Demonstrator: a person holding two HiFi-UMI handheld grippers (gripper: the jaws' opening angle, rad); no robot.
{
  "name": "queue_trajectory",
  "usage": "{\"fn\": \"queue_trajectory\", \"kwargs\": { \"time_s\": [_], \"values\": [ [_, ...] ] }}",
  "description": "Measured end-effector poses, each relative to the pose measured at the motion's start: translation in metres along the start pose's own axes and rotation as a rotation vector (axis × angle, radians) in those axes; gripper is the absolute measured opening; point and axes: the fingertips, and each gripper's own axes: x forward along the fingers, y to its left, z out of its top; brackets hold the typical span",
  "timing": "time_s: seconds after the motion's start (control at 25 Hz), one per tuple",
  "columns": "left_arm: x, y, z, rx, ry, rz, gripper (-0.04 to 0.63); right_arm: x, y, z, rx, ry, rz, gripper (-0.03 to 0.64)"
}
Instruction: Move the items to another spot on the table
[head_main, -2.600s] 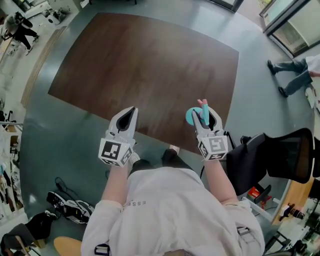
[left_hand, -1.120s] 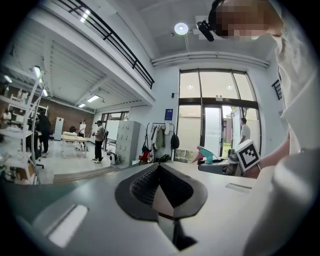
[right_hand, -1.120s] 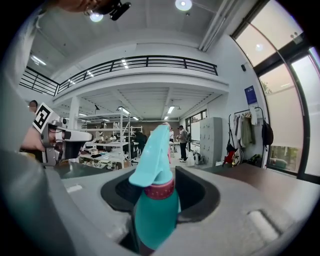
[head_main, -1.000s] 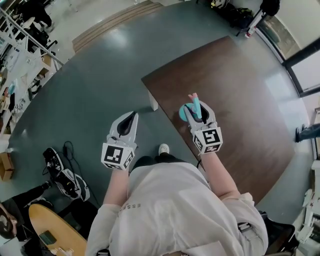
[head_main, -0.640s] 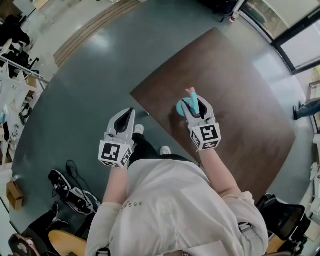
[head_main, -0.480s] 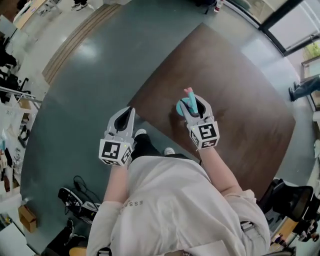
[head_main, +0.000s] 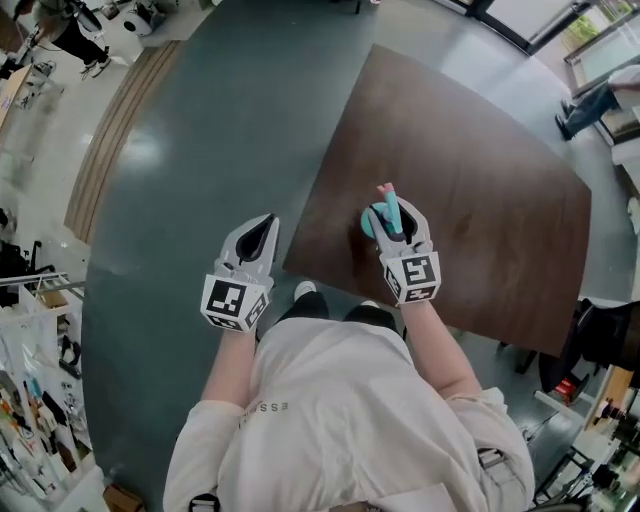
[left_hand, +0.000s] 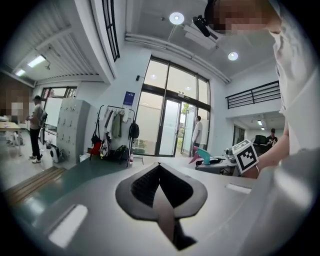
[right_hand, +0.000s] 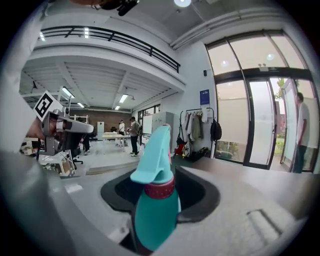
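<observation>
The bottle (head_main: 389, 212) sits between the jaws of the right gripper (head_main: 397, 216), above the table (head_main: 480, 150) near its front edge. The left gripper (head_main: 262, 226) hangs to the left, off the table, over the floor (head_main: 200, 150). A chair (head_main: 606, 335) stands right of the table's near corner.

Spray bottle (head_main: 368, 226) lower body hidden inside right tongs (head_main: 396, 208); base unseen in right gripper view too.

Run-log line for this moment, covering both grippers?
right gripper: shut on spray bottle | spray bottle: teal, over table near its edge | left gripper: shut, empty, over floor
</observation>
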Motion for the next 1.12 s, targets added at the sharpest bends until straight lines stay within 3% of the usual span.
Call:
{"fn": "queue_trajectory", "kwargs": {
  "time_s": [0.24,0.52,0.72,0.8,0.84,1.12],
  "values": [
    [0.019,0.023,-0.024,-0.017,0.036,-0.082,0.008,0.019,0.003,-0.015,0.024,-0.001,-0.059,0.173],
    [0.031,0.028,-0.052,-0.047,0.066,-0.122,0.008,0.020,-0.001,-0.029,0.039,-0.024,-0.101,0.172],
    [0.032,0.031,-0.050,-0.044,0.068,-0.134,0.008,0.023,0.001,-0.034,0.069,-0.010,-0.096,0.180],
    [0.030,0.029,-0.044,-0.037,0.070,-0.144,0.008,0.023,0.003,-0.037,0.092,0.016,-0.095,0.307],
    [0.030,0.027,-0.041,-0.032,0.072,-0.149,0.008,0.021,0.003,-0.037,0.108,0.023,-0.097,0.338],
    [0.024,0.004,-0.016,-0.028,0.075,-0.203,0.008,-0.022,-0.002,-0.012,0.142,0.015,-0.134,0.353]
  ]
}}
